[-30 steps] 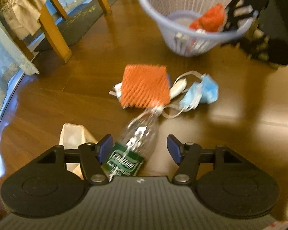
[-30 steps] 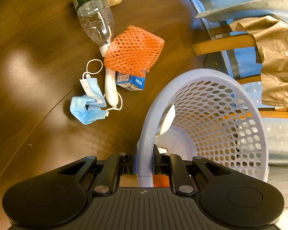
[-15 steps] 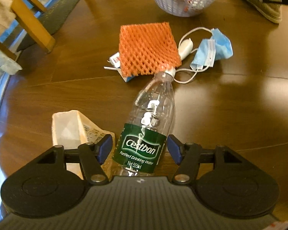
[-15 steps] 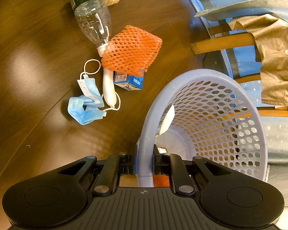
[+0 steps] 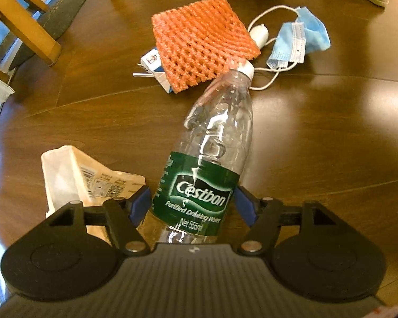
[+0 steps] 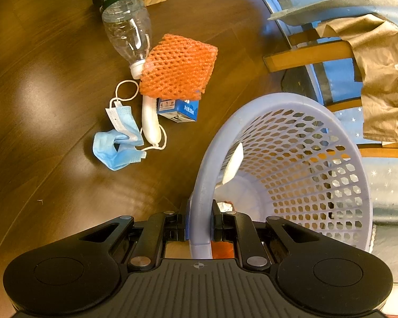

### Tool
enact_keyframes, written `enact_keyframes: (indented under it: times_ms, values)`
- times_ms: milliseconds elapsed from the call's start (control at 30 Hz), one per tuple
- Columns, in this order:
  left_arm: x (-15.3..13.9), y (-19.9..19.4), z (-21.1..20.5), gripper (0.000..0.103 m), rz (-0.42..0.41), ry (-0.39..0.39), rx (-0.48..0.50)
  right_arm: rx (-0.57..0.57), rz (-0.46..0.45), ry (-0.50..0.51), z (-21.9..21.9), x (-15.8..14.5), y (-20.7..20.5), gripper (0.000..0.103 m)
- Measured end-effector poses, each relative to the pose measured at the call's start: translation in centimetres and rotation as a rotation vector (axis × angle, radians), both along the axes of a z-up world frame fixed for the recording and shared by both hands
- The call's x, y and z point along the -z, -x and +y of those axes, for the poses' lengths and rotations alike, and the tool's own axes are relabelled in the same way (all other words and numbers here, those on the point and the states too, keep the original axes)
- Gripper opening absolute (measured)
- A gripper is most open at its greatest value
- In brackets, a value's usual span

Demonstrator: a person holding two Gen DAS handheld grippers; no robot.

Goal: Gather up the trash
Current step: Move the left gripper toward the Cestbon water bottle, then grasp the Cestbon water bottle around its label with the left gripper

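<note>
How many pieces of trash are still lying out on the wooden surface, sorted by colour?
Clear: 1, the plastic bottle
Orange: 1, the foam net
Blue: 2, the face mask and the small carton
White: 1, the small tube
Beige: 1, the paper bag
Total: 6

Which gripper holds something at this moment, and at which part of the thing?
The right gripper is shut on the basket, at its rim. The left gripper holds nothing: its jaws, just opening, straddle the bottle at its label.
</note>
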State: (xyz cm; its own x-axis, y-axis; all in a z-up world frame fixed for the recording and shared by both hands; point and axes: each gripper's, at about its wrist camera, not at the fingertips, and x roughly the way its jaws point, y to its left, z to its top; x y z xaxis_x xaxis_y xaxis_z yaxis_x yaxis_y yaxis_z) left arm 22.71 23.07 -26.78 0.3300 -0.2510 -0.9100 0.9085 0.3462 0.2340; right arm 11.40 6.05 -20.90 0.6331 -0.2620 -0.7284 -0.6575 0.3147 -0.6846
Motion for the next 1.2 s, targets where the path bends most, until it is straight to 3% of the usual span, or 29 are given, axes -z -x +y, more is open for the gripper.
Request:
enact_keyframes:
  times_ms: [267, 433, 733, 933, 1200]
  values:
    - [0.7, 1.7, -1.1, 0.064, 0.089, -0.035, 0.009, 0.011, -0.004, -0.008, -0.1, -0.2, -0.3, 0.010]
    - [1.0, 2.2, -1.9, 0.064, 0.100, -0.029, -0.020, 0.010, -0.002, -0.006, -0.1, -0.1, -0.2, 0.010]
    - [0.7, 0.9, -1.5, 0.058, 0.168, -0.018, -0.168, 0.007, -0.004, -0.007, -0.1, -0.1, -0.1, 0.010]
    - [-1.3, 1.7, -0.7, 0.058, 0.210, -0.015, -0.207, -0.002, -0.002, -0.002, 0.0, -0.1, 0.1, 0.010]
    - [-6.6, 3.1, 0.0, 0.058, 0.207, 0.007, -0.242, -0.005, -0.005, 0.001, 0.0, -0.2, 0.2, 0.010]
